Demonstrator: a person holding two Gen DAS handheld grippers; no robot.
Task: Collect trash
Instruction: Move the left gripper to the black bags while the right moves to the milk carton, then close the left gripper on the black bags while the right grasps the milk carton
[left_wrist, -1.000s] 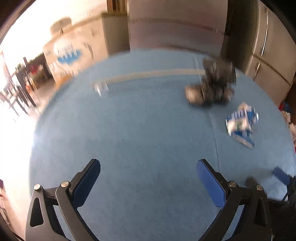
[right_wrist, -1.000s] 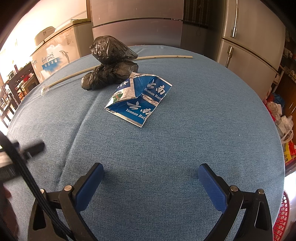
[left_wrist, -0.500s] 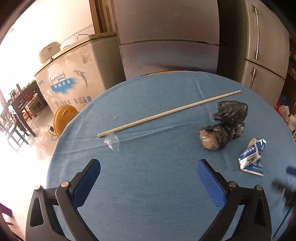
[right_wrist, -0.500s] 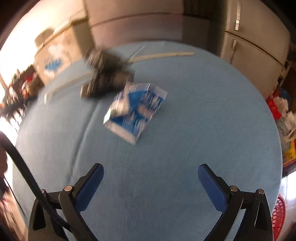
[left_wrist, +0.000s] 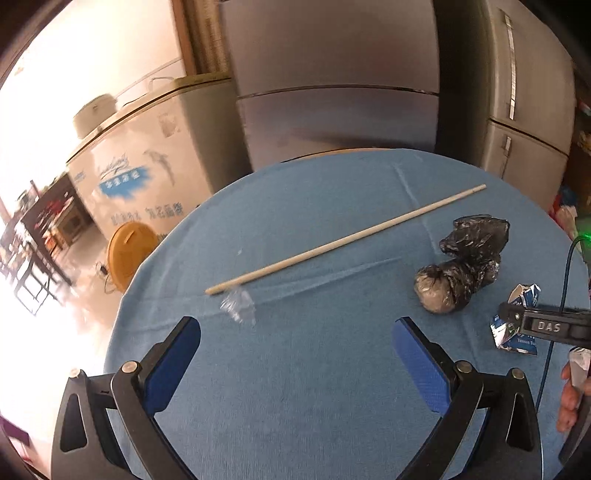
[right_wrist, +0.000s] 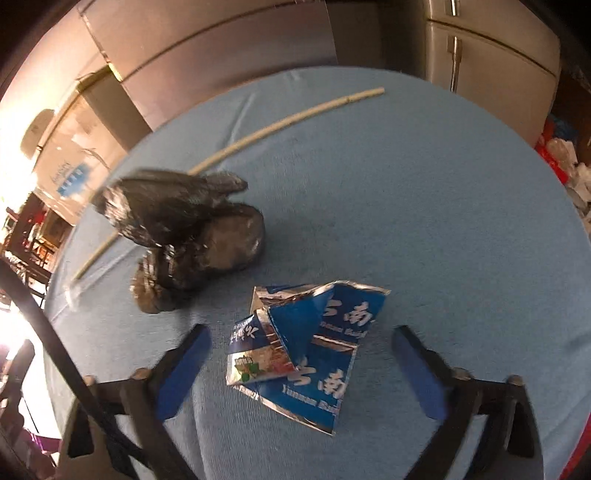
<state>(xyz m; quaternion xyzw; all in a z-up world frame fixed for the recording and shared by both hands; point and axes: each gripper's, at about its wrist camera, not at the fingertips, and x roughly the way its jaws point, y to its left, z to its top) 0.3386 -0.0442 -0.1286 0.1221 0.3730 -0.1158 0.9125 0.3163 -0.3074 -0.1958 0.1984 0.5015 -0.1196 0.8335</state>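
A crumpled blue and silver wrapper (right_wrist: 306, 354) lies on the round blue table (right_wrist: 424, 206), between the open jaws of my right gripper (right_wrist: 301, 354). A knotted black trash bag (right_wrist: 192, 236) sits just beyond it, with a long pale stick (right_wrist: 258, 136) behind. In the left wrist view my left gripper (left_wrist: 295, 343) is open and empty over bare cloth. A scrap of clear plastic (left_wrist: 238, 308) lies just ahead of it at the stick's (left_wrist: 343, 240) near end. The black bag (left_wrist: 461, 269) and wrapper (left_wrist: 517, 332) show at the right, partly behind the right gripper's body.
Steel refrigerators (left_wrist: 332, 74) stand behind the table. A white chest freezer (left_wrist: 140, 166) and an orange fan (left_wrist: 129, 251) are on the left floor. A red basket and bags of clutter (right_wrist: 569, 155) lie past the table's right edge.
My right gripper has moved forward so the wrapper now lies between its jaws. My left gripper has tilted up, bringing the stick and plastic scrap into view.
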